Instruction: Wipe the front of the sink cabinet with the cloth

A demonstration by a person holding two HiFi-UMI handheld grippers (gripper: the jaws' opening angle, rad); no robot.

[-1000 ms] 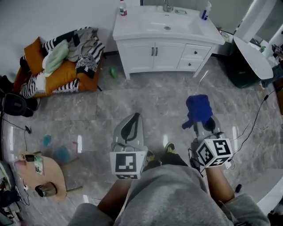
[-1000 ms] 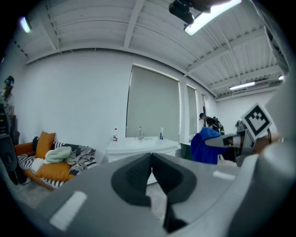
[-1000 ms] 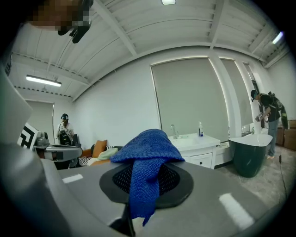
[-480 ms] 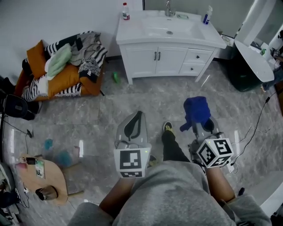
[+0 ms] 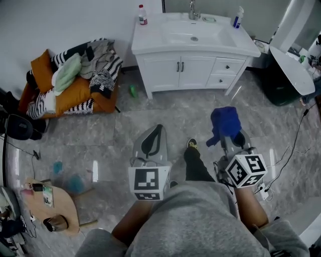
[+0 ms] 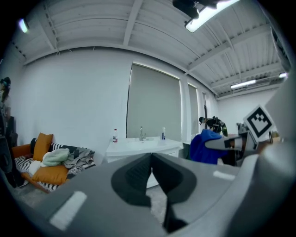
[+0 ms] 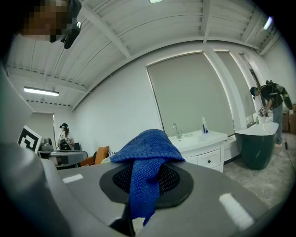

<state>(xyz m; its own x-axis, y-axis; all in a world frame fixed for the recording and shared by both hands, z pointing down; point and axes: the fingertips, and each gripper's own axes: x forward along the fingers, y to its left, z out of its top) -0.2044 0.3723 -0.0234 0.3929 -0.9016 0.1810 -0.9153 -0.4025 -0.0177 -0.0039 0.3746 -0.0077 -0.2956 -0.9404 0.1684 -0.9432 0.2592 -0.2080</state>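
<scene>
**Well back from the cabinet, cloth in my right jaws**

My right gripper (image 5: 233, 140) is clenched on the blue cloth (image 5: 224, 123). The cloth bunches up over the jaw tips, and one strip of it hangs down across the dark pads. My left gripper (image 5: 156, 129) is at the same level, just to the left of the right one. Its jaws are pressed together with nothing between them.

Both grippers point forward over the grey marble floor (image 5: 150, 108). The white sink cabinet (image 5: 193, 65) stands well ahead of them against the far wall, apart from the cloth and from both grippers. Its two doors are closed, and two drawers sit to the right of them. On its top, a faucet (image 5: 192, 7) rises behind the basin. A small bottle (image 5: 143, 15) stands at the left end and a spray bottle (image 5: 237, 17) at the right end.

Ahead and to the left of my left gripper lies a heap of orange cushions and striped clothes (image 5: 75, 75). A small green object (image 5: 133, 91) lies on the floor near the cabinet's left foot.
</scene>
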